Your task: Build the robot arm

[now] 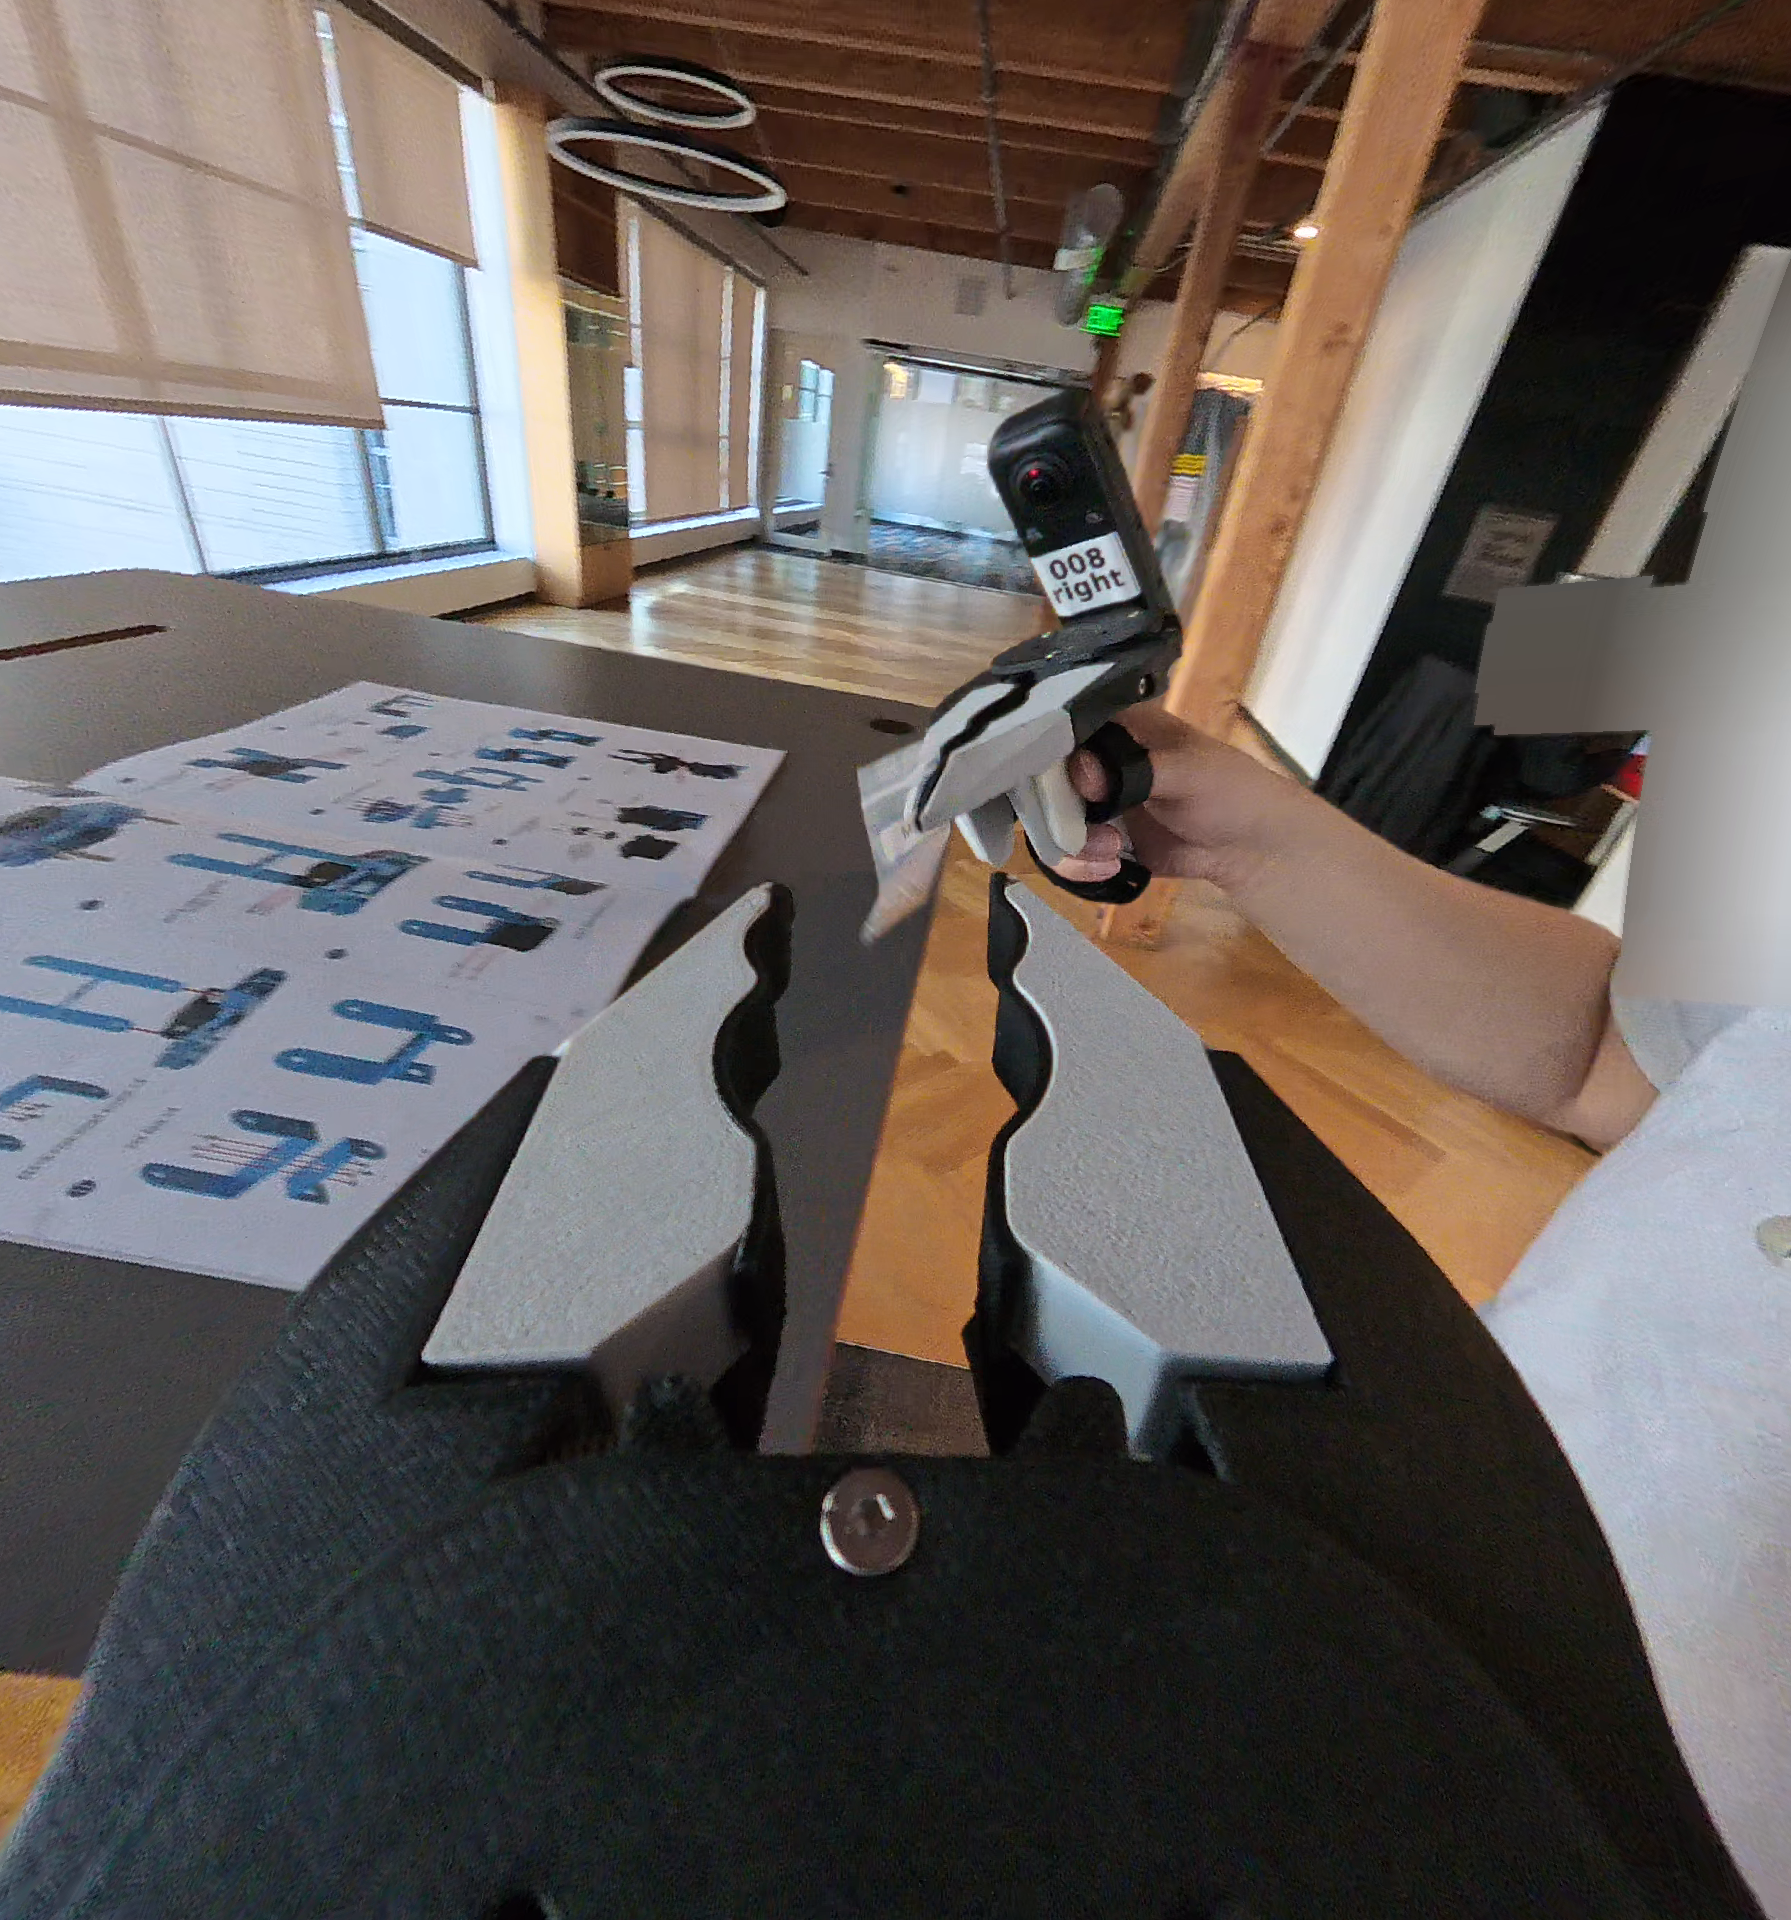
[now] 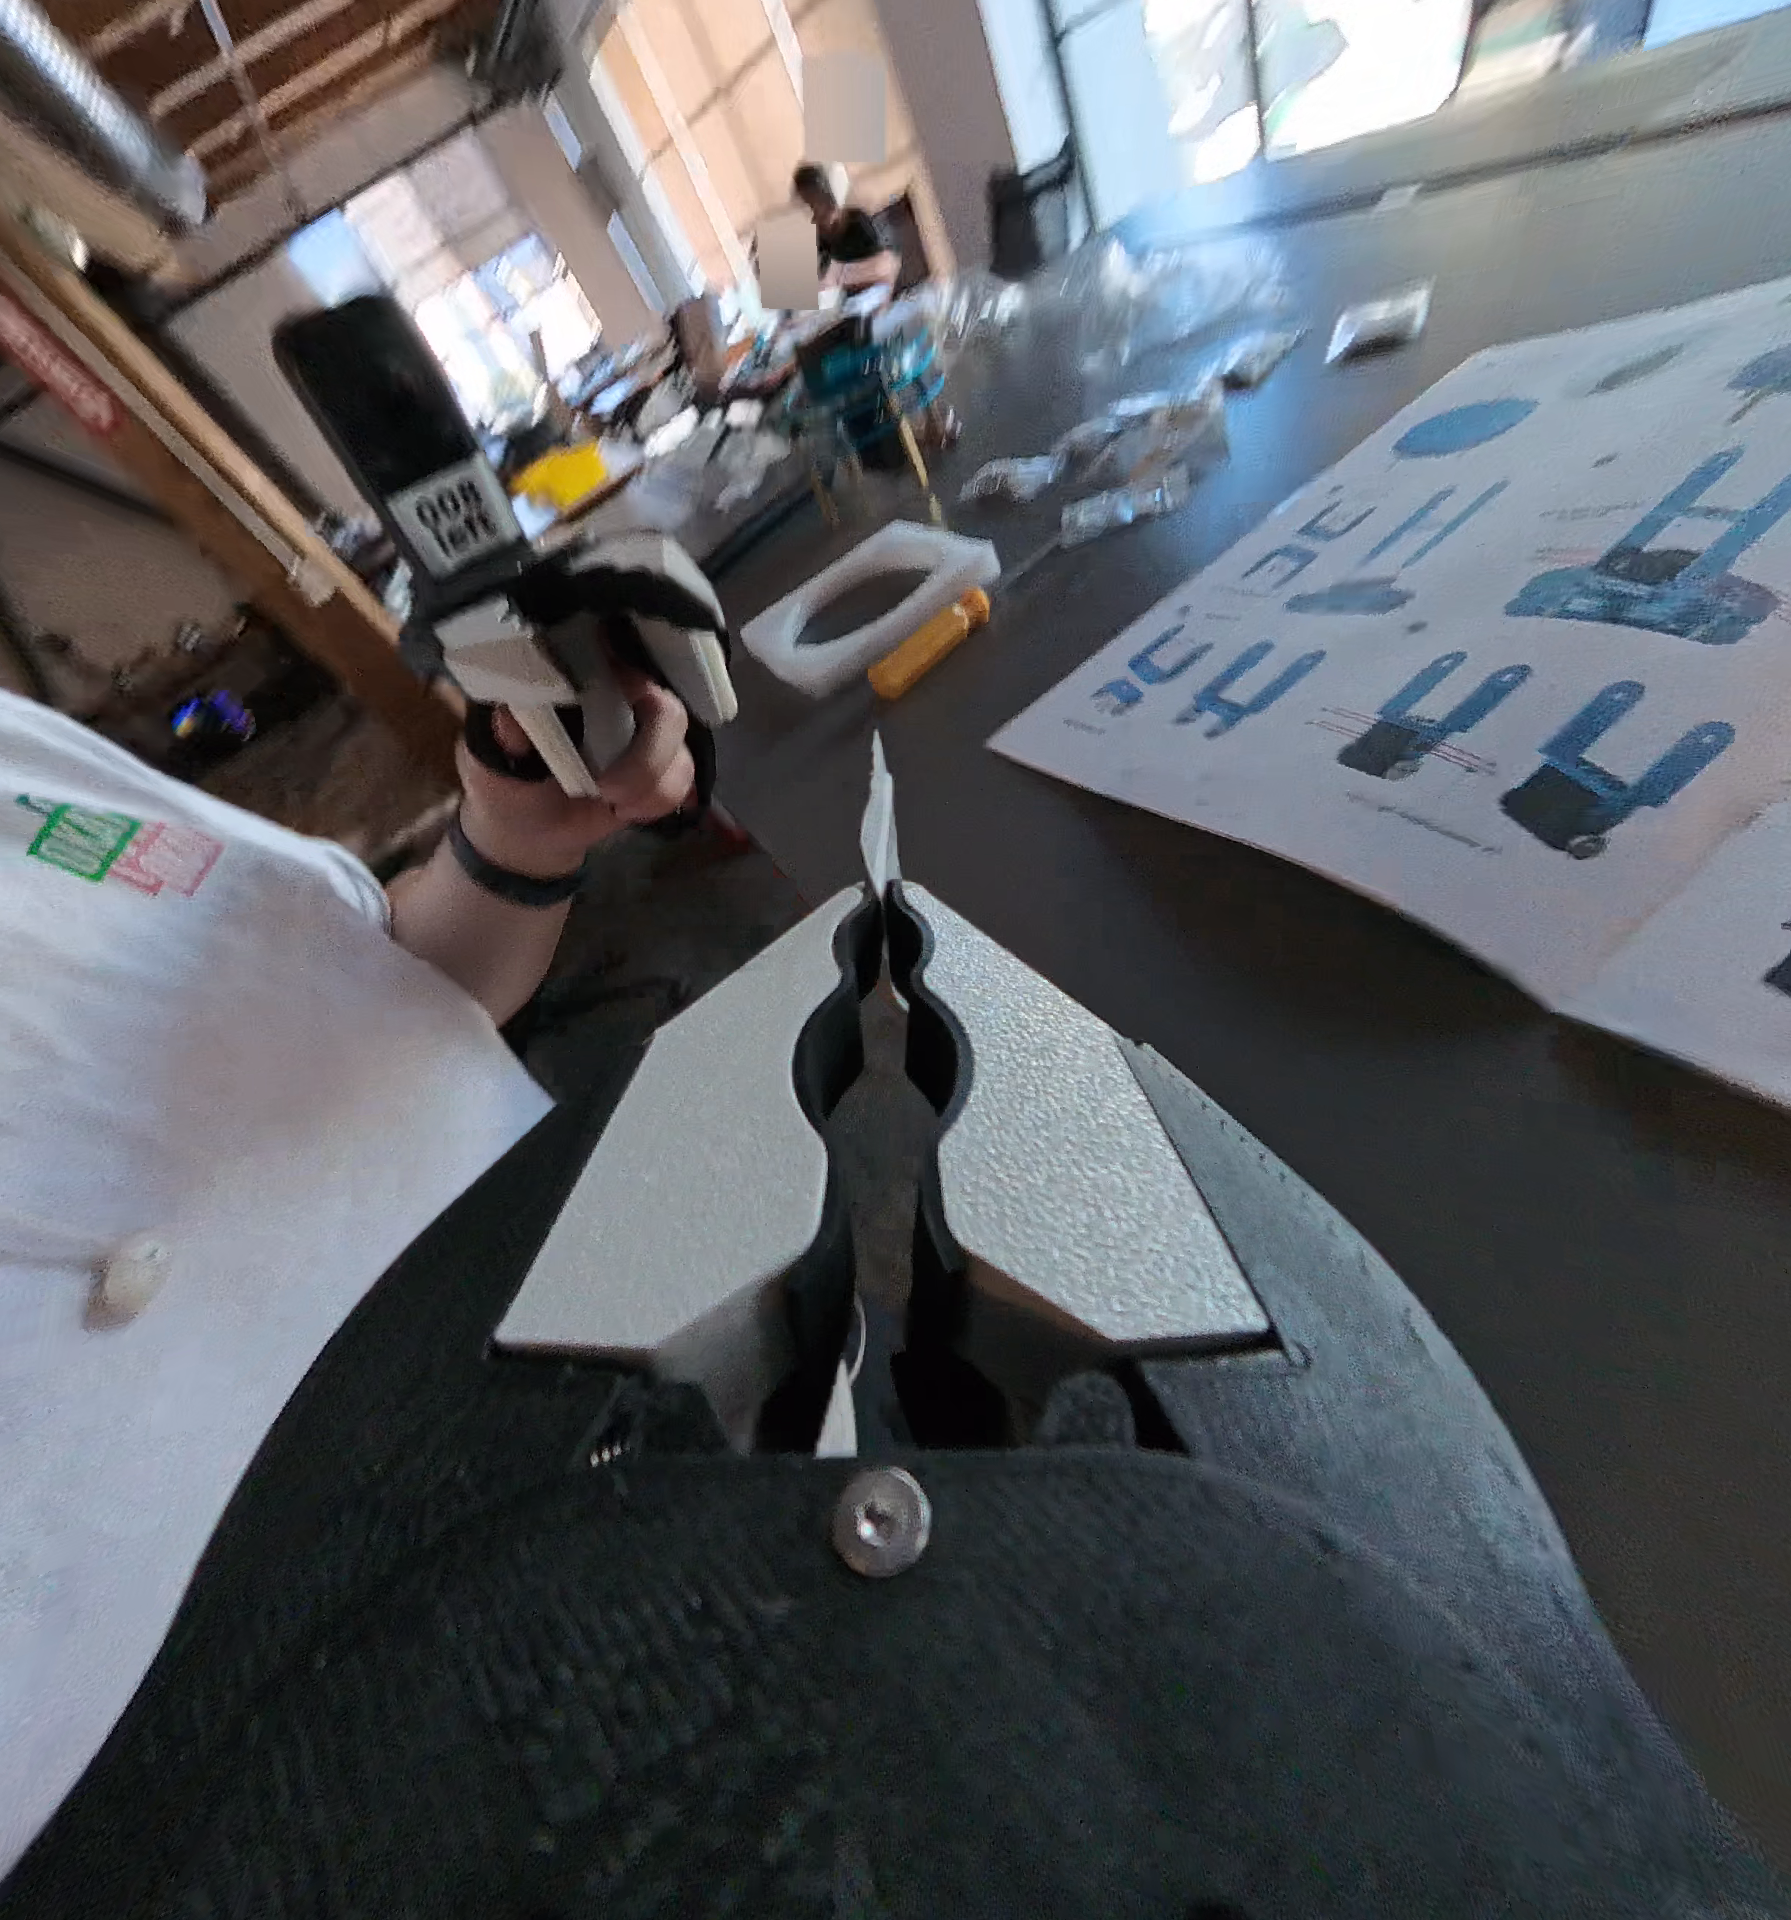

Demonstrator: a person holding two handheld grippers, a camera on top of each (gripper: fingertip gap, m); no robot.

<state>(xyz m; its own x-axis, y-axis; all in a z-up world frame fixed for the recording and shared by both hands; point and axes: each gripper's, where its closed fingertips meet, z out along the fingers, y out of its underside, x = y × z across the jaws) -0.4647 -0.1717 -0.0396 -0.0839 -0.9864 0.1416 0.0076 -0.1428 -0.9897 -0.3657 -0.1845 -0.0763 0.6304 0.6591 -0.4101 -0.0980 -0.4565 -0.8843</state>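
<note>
Dark worktop (image 1: 371, 644) under timber beams, printed sheet (image 1: 330, 935) at left: right gripper (image 2: 883, 914) pinching a thin packet (image 2: 878, 821) edge-on, long axis running away from its jaws; left gripper (image 1: 891, 904) released, empty, nearby.

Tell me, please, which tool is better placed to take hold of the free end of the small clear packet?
Probably the left tool: its jaws stand open and empty, facing the small clear packet, which the right tool is already shut on.
</note>
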